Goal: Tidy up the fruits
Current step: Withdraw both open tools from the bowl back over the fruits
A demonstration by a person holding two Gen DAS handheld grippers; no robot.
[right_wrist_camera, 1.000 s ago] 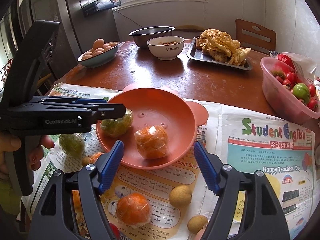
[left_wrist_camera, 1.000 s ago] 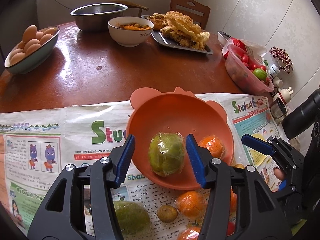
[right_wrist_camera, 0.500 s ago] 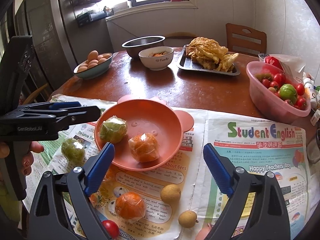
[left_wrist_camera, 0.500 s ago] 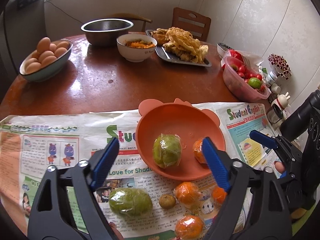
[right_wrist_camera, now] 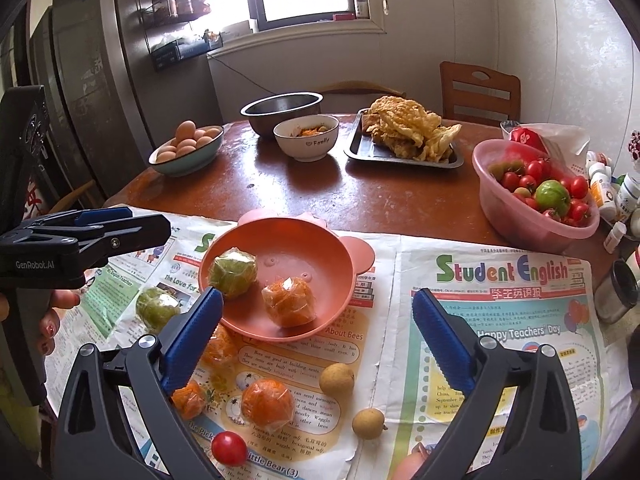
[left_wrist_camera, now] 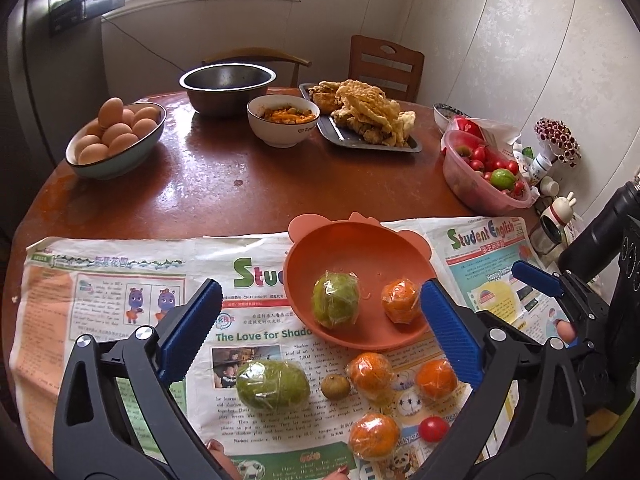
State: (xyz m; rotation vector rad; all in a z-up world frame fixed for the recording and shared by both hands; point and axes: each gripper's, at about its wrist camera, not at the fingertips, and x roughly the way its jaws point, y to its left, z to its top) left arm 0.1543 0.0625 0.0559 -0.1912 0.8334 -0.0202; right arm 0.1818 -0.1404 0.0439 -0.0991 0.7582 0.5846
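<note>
Both tongs are spreading apart right now and nothing sits between either pair. My left tongs hang over the near edge of the orange bowl, and my right tongs hover just to the right of it.

The bowl holds 2 wrapped fruits so far: a green one and an orange one, lying side by side, close but apart. The rest is on the newspaper on the table, on the near side of the bowl.

I think the next pick turns on this: the big green wrapped fruit lies below and slightly left of my left tongs' centre, closer to the left blade, with its long axis running across the gap, left to right. So I'd judge the left hand is the nearer one for it, and the blades would need to close on its 2 ends or turn to take it across the middle.

The left view shows that fruit whole; in the right view it's half hidden behind the left blade. The right view does show 2 small brown fruits, while the left shows only 1.
</note>
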